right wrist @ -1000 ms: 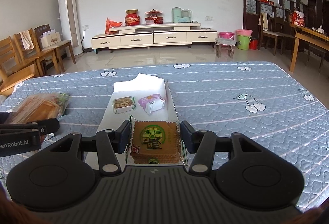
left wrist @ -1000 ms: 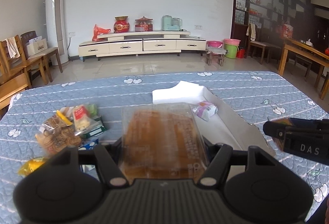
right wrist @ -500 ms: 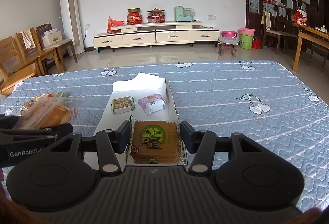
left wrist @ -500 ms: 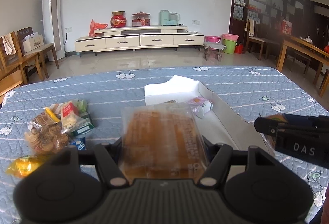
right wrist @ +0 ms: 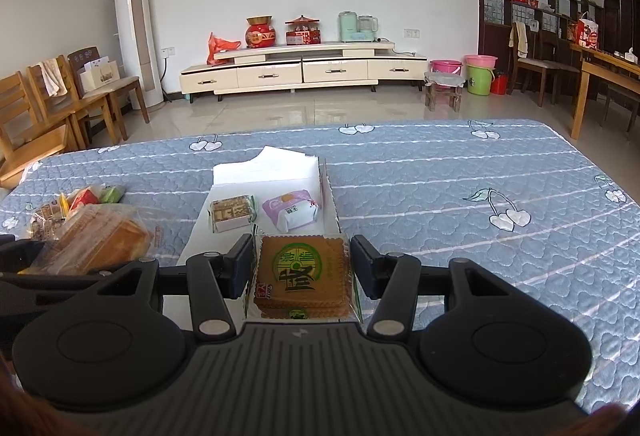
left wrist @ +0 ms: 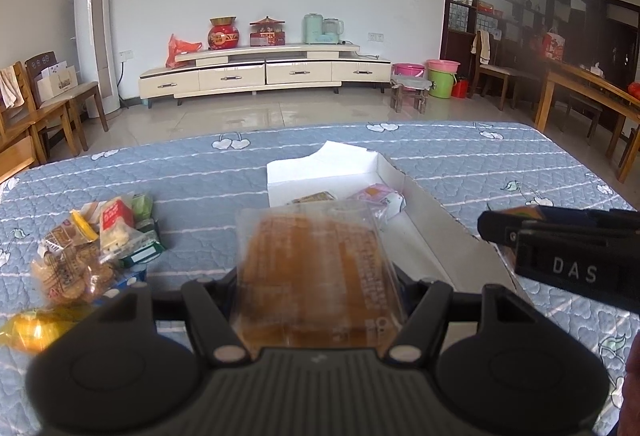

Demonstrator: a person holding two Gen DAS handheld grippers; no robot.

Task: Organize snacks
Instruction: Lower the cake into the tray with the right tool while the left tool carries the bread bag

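Note:
My left gripper (left wrist: 318,278) is shut on a clear-wrapped brown cake packet (left wrist: 312,248), held above the quilt just left of the white cardboard box (left wrist: 434,242). In the right wrist view the same packet (right wrist: 96,240) shows at the left edge beside the box (right wrist: 200,232). My right gripper (right wrist: 302,260) is shut on a square biscuit pack with a green logo (right wrist: 300,272), over the near end of the box. Further in, a small biscuit pack (right wrist: 234,212) and a purple-white packet (right wrist: 292,212) lie side by side in the box.
A pile of several loose snacks (left wrist: 92,240) lies on the blue quilted table cover (left wrist: 208,180) to the left, with a yellow packet (left wrist: 28,332) nearer me. The right gripper's body (left wrist: 560,248) shows at the right edge. Chairs and a low cabinet stand beyond the table.
My left gripper has carried the cake packet rightward toward the box, so the snack pile has slid left in its view. The right gripper and its biscuit pack have stayed still.

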